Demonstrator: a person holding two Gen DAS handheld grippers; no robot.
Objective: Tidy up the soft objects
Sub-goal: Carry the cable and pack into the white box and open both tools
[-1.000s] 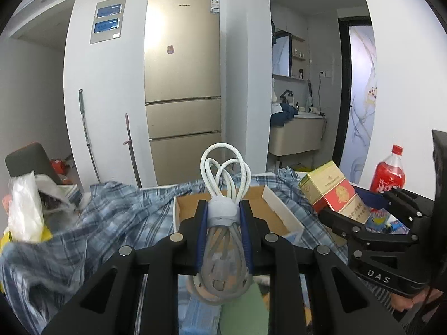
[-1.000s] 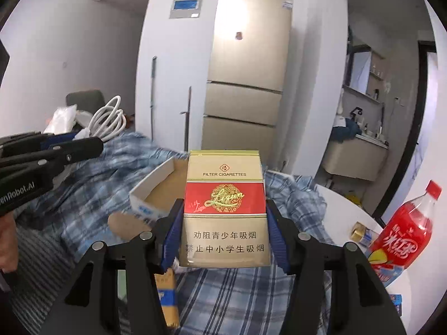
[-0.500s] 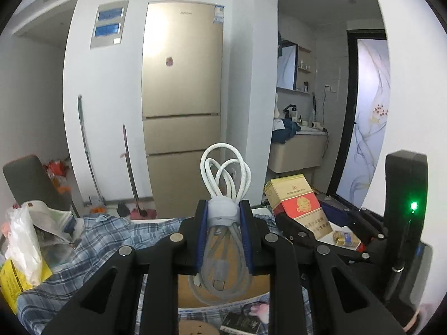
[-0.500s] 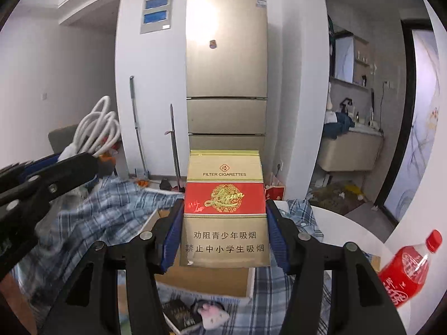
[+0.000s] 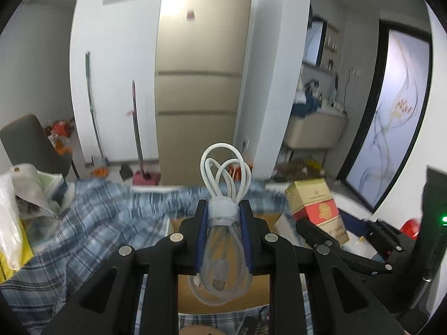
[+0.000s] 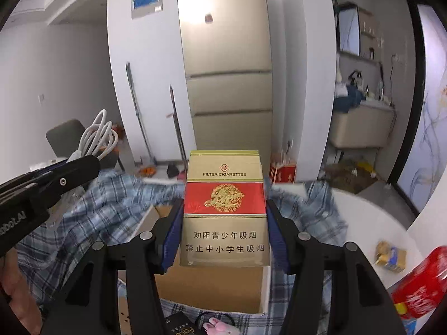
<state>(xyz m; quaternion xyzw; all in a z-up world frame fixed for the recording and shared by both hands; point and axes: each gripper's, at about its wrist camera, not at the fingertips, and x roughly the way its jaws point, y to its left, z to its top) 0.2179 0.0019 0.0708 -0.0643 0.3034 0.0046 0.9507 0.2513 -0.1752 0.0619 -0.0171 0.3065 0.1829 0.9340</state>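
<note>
- Looking along your left wrist view, your left tool [image 5: 223,233] pinches a bundled white cable [image 5: 223,223] between its blue pads, held above the open cardboard box [image 5: 223,293]. The box sits on a blue plaid cloth [image 5: 97,217]. Right of the box, the cigarette carton [image 5: 317,212] shows in the other tool.
- In your right wrist view, your right tool [image 6: 225,226] clamps the cigarette carton [image 6: 225,209] upright above the cardboard box [image 6: 212,287]. Left of the box, the cable [image 6: 97,136] sticks out of the left tool. A red bottle [image 6: 419,282] lies right of the box on the white counter [image 6: 371,223].
</note>
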